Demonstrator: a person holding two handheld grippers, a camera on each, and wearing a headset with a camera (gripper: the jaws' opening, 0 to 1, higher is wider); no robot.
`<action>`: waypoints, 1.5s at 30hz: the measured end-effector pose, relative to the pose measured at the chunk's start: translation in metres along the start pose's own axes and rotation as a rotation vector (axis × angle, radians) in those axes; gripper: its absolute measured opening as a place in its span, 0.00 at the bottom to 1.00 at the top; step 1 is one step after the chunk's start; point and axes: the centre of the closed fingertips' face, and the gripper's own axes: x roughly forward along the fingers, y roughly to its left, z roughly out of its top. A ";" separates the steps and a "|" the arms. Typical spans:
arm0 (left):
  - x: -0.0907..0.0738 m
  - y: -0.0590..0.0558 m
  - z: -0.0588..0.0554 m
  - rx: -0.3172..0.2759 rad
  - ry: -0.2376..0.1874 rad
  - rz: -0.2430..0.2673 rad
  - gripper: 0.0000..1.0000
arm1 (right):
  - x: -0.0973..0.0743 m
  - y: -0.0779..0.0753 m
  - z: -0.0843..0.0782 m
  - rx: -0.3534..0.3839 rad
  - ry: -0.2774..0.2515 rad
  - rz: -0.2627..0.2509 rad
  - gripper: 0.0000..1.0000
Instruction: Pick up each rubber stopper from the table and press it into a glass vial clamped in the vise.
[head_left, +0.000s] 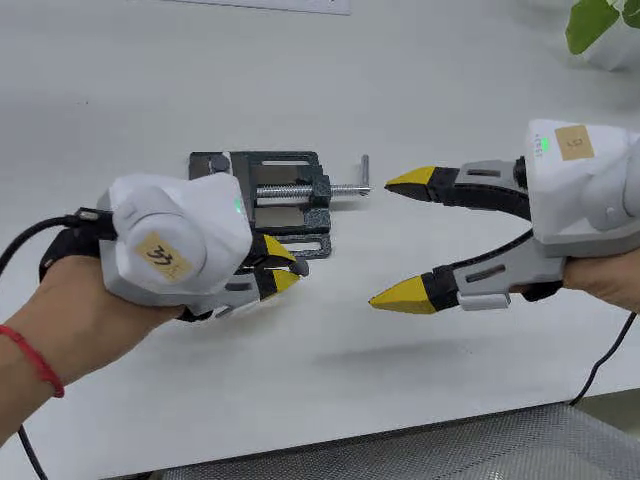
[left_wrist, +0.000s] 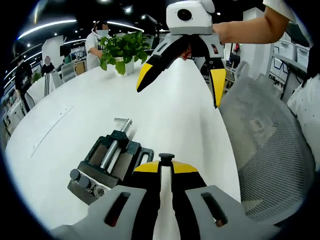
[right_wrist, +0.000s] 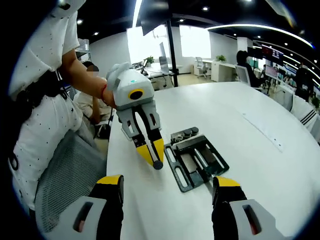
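A dark metal vise (head_left: 285, 200) (left_wrist: 110, 160) (right_wrist: 195, 160) lies flat on the white table, its screw handle pointing right in the head view. My left gripper (head_left: 282, 266) (left_wrist: 166, 167) (right_wrist: 152, 152) hovers just in front of the vise, shut on a small black rubber stopper (head_left: 299, 268) (left_wrist: 166, 158) (right_wrist: 158, 164) that pokes out past its yellow tips. My right gripper (head_left: 405, 240) (right_wrist: 169, 182) (left_wrist: 180, 75) is held to the right of the vise, above the table, open wide with nothing between its jaws.
A potted green plant (head_left: 600, 25) (left_wrist: 122, 47) stands at the far side of the white table (head_left: 320, 90). A mesh chair (left_wrist: 265, 150) (right_wrist: 65, 175) sits at the table's near edge. A black cable (head_left: 600, 370) trails off the right. People stand in the background.
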 end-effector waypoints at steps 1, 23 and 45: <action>-0.004 0.000 0.003 -0.007 -0.012 0.002 0.03 | 0.001 -0.001 0.004 -0.003 0.000 0.006 0.69; -0.069 -0.011 0.055 -0.135 -0.184 0.074 0.03 | 0.019 0.043 0.088 -0.155 0.086 0.272 0.26; -0.089 -0.012 0.064 -0.119 -0.236 0.083 0.03 | 0.026 0.059 0.095 -0.224 0.166 0.372 0.07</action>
